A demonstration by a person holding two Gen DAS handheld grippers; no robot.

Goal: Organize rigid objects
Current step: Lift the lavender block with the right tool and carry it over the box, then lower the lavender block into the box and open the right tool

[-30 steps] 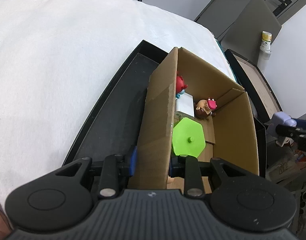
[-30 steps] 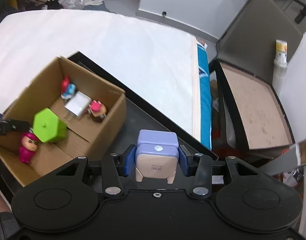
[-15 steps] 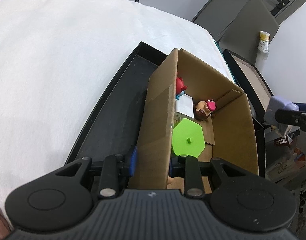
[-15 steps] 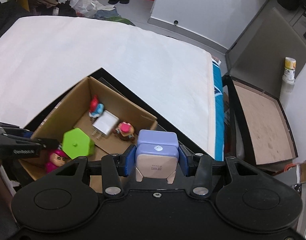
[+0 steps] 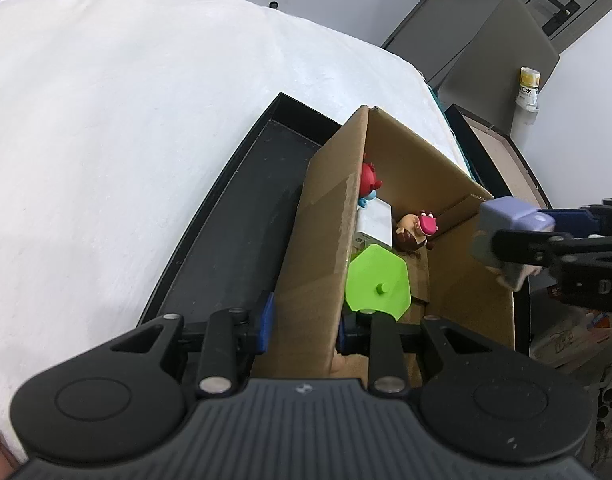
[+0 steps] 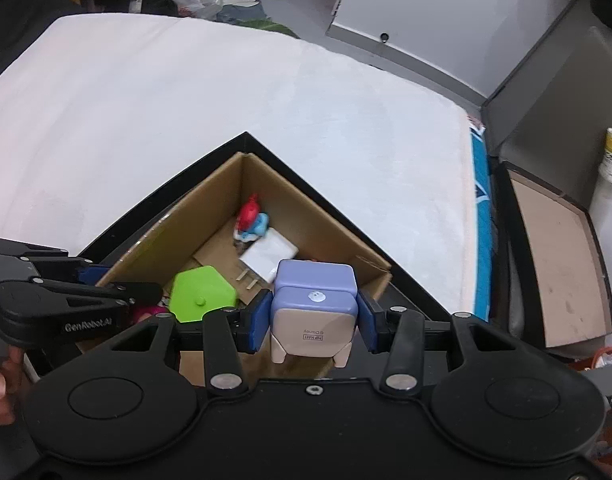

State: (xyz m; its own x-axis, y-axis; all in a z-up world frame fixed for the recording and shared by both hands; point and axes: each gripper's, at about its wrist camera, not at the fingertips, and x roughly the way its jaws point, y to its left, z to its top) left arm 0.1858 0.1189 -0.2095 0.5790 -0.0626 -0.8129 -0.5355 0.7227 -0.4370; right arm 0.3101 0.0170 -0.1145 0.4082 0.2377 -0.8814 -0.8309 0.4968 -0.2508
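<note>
Held object: a lavender and beige cube figure (image 6: 312,307) sits between the blue pads of the right gripper (image 6: 312,322), above the near right part of the cardboard box (image 6: 306,208). Printed text on its beige face reads upside down in the right wrist view.
Right gripper fingers: closed narrow on the cube figure, one pad (image 6: 258,326) touching each side.
Cube figure, other view: seen from the left wrist camera (image 5: 514,236), it hangs over the right wall of the box.
Left gripper: the left gripper (image 5: 304,326) straddles the left wall of the box, one blue pad (image 5: 266,322) outside the wall and one inside.
Left gripper fingers: clamped narrow on the cardboard wall.
Box contents: a green hexagonal piece (image 6: 202,294) lies nearest the left gripper; a white charger (image 6: 268,260) with metal prongs lies beyond it; a red and blue figure (image 6: 252,220) sits in the far corner; a brown figure with a pink top (image 5: 416,232) is beside the charger; a pink figure (image 6: 150,312) is partly hidden behind the left gripper.
Box support: the box stands in a black tray (image 5: 242,232).
Tray support: the tray rests on a white padded surface (image 6: 186,100).
</note>
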